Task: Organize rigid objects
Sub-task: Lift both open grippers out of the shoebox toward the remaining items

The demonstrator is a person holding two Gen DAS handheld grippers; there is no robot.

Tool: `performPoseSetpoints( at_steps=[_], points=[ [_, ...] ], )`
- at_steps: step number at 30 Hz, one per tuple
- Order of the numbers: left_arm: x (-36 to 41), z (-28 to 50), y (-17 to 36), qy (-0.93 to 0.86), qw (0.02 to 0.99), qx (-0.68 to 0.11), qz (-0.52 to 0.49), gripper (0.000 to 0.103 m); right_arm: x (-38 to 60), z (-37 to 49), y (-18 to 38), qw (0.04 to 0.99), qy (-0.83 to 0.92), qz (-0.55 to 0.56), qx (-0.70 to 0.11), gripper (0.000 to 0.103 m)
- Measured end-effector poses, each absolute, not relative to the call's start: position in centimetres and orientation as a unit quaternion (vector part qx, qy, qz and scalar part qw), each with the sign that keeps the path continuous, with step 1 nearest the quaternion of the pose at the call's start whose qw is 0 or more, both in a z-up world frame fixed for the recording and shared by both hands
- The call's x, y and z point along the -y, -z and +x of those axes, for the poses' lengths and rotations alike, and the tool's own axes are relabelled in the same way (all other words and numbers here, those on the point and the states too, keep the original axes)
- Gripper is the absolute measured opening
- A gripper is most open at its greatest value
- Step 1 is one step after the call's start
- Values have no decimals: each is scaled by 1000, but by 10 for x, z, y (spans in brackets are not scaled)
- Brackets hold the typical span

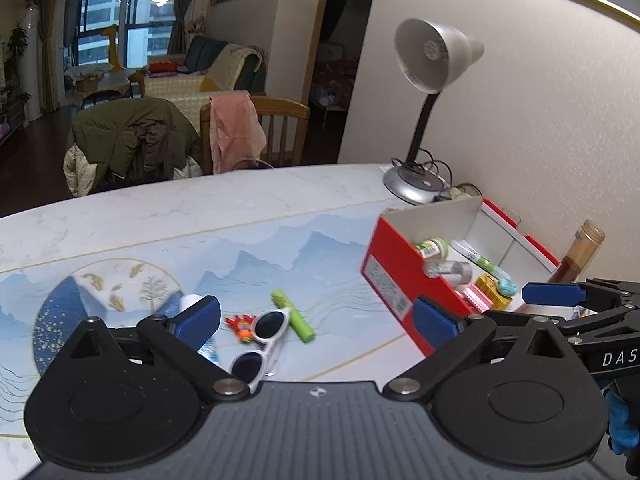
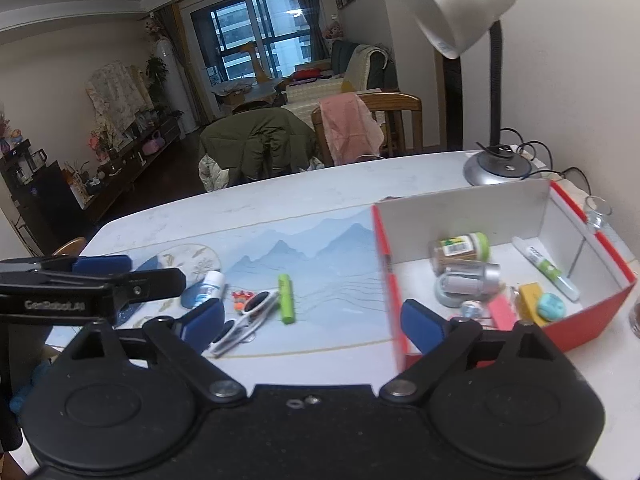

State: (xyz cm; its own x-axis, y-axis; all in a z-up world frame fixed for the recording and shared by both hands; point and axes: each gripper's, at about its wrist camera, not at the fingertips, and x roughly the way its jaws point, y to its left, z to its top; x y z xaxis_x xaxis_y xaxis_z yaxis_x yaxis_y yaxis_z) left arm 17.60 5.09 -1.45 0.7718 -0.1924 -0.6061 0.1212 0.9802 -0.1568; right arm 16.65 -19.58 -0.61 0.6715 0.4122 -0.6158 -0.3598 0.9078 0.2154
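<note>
A red box [image 1: 390, 276] with a white inside [image 2: 460, 210] stands at the table's right. It holds a green-lidded jar [image 2: 460, 249], a silver bottle [image 2: 474, 278], a white-green tube [image 2: 546, 266] and small blocks. On the mat to its left lie white sunglasses [image 1: 260, 340] [image 2: 250, 314], a green marker [image 1: 294, 316] [image 2: 286, 298], a small orange toy [image 1: 240, 326] and a white tube [image 2: 210, 286]. My left gripper [image 1: 316, 320] hangs open over the sunglasses and marker. My right gripper [image 2: 314, 320] is open and holds nothing, with the box's left wall just inside its right finger.
A silver desk lamp [image 1: 436, 60] [image 2: 460, 12] stands behind the box by the wall. A brown bottle [image 1: 580, 256] and a glass [image 2: 598, 210] sit right of the box. Chairs draped with a green jacket [image 2: 256, 144] and a pink cloth [image 2: 348, 124] line the far edge.
</note>
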Motion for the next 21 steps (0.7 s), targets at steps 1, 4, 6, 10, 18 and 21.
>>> performPoseSetpoints(
  at_steps=[1,4,6,10,18,21],
  points=[
    [-55,175,16,83,940,-325,-54,103,191,166,7,913,-212,38,-347,97],
    [-71,173,20,72,944,-317,-50,103,175,167,9,912,-210,34,-350,98],
    [-82,174,25,68,945,-316,-50,103,165,168,11,911,-209,31,-354,98],
    [-108,180,37,37,947,-315,-58,103,145,171,19,908,-203,24,-365,98],
    [-152,209,73,-11,938,-335,-87,103,110,185,41,901,-187,9,-391,98],
    [-163,220,87,-18,933,-346,-95,103,97,193,51,898,-182,-1,-402,98]
  ],
)
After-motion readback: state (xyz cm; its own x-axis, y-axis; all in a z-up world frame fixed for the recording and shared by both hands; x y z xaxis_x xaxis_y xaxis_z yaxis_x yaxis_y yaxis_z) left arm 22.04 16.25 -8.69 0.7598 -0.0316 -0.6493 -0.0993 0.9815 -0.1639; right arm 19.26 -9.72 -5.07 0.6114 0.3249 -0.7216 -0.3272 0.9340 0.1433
